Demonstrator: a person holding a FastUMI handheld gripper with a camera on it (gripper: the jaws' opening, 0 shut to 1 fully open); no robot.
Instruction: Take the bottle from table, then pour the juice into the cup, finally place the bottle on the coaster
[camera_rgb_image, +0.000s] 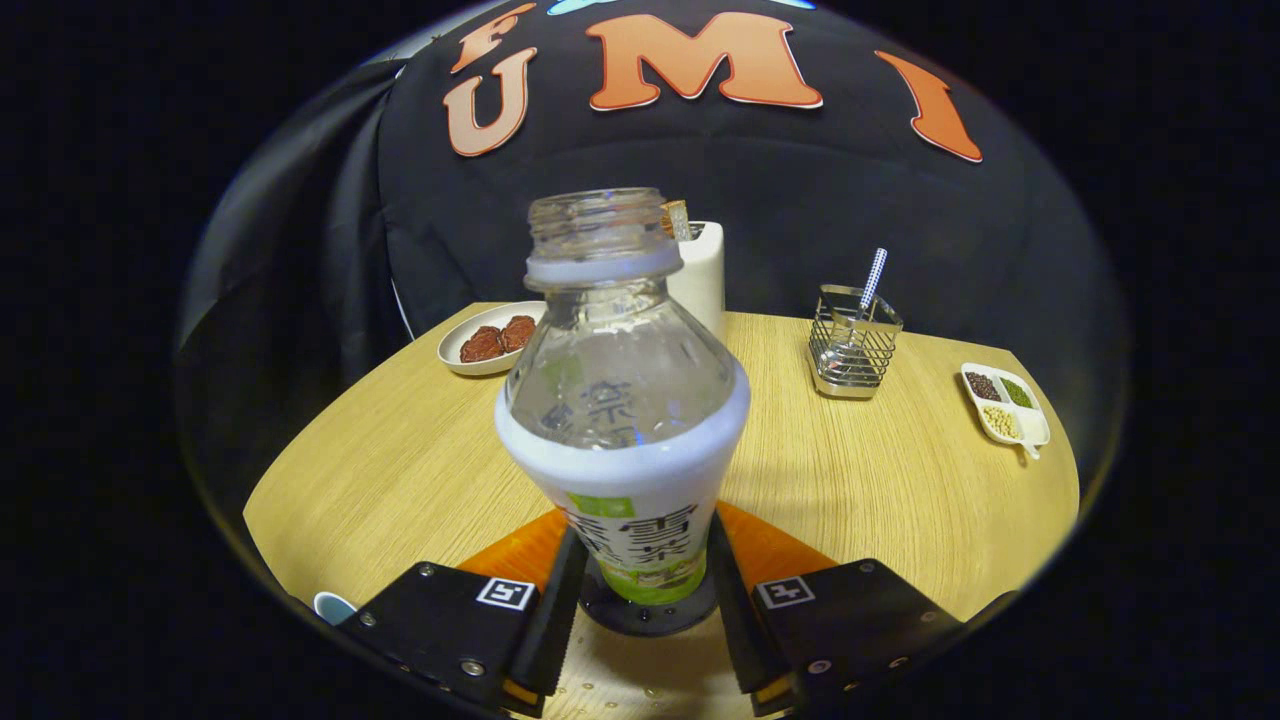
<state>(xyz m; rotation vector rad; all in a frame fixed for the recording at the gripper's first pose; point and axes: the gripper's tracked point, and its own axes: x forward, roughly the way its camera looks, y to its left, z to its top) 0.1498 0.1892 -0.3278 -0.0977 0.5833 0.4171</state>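
The gripper (640, 600) has its two fingers closed on the lower body of the bottle (625, 400) — upright, cap off, above the orange coaster (770, 550) at the tabletop's (400, 470) near edge. A cup (333, 606) peeks at the near left edge — wire basket (852, 352) toward the far edge.

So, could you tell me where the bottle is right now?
The bottle stands upright between the tongs, both fingers pressing its label, over the orange coaster on the table.

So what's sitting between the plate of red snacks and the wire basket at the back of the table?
In the gripper view, a white holder stands between the plate and the wire basket, partly behind the bottle in the gripper.
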